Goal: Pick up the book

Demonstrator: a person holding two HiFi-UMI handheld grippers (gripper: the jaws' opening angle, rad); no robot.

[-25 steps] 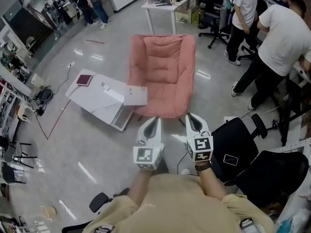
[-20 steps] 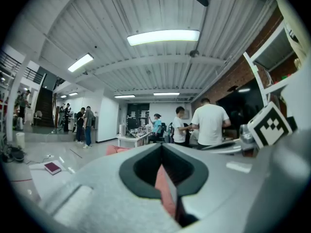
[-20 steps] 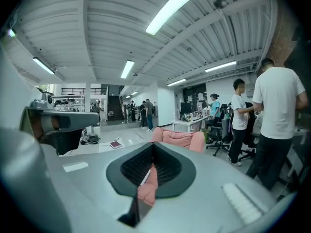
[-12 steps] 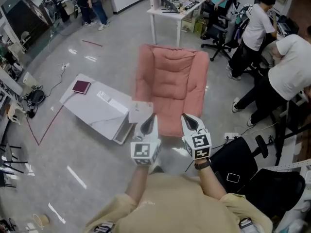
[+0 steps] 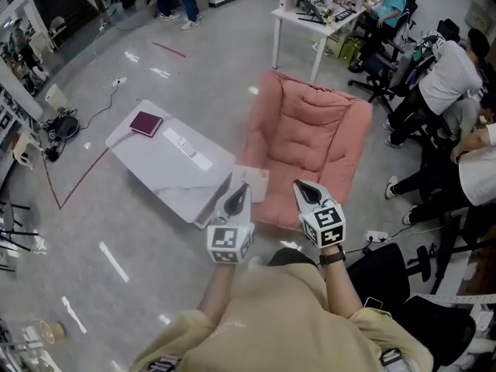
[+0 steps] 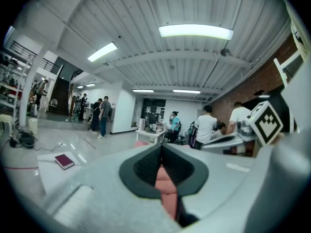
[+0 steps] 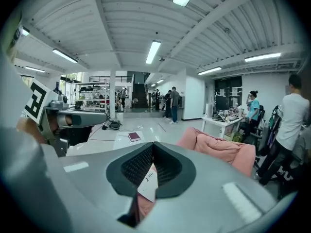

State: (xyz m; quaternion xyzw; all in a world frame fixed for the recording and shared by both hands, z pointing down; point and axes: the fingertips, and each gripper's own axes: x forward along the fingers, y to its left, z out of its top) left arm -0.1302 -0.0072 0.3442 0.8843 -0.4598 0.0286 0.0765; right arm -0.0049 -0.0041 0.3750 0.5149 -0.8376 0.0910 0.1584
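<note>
A dark red book point(image 5: 146, 123) lies flat at the far left end of a low white desk point(image 5: 159, 177), close to its corner, with nothing on top of it. A slim white remote-like bar point(image 5: 184, 143) rests nearer the desk's middle, well apart from the book. Right of that, the left gripper point(image 5: 241, 187) hangs in the air over the desk's near right end, its fingers point(image 6: 146, 168) pressed together with nothing between them. A flat white sheet point(image 5: 253, 182) lies by the desk's right corner, between the two grippers in the head view. The right gripper point(image 5: 301, 184) is just beside the left one, its fingers point(image 7: 136, 166) likewise closed and empty. Both grippers are well apart from the book. Past them spreads a pink cushioned floor chair point(image 5: 310, 142), and seated people point(image 5: 446, 68) fill the right edge.
</note>
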